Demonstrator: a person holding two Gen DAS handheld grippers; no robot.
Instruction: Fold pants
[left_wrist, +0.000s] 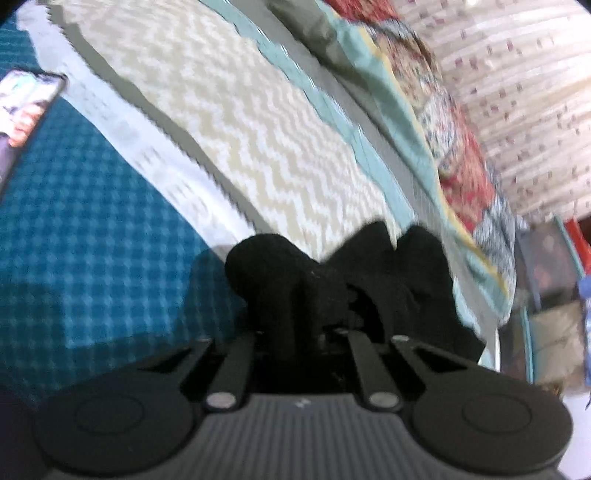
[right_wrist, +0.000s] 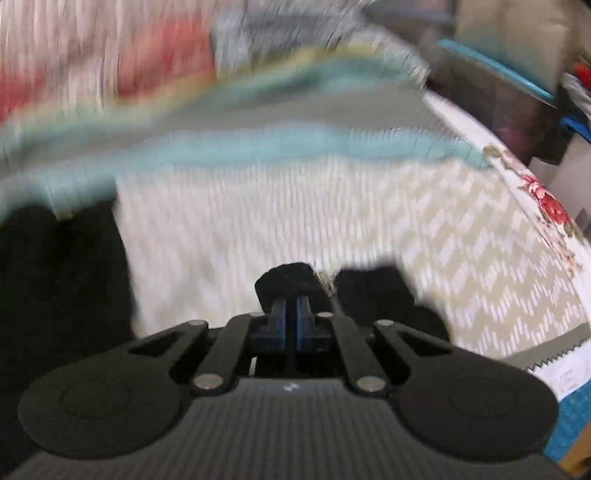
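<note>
Bunched black fabric pants (left_wrist: 332, 280) are swallowing the left gripper's fingertips, and motion blur is smearing the colourful quilt (right_wrist: 155, 85), maybe floral, behind.

A big bed fills the view. On it lies a cream blanket (left_wrist: 258, 122) with zigzag lines and a light blue edge. Beside it is a blue checked sheet (left_wrist: 85, 221). A quilt (left_wrist: 439, 122) with red flowers lies bunched up behind. Past the bed stand dark boxes (right_wrist: 495, 96), too blurry to tell.
</note>
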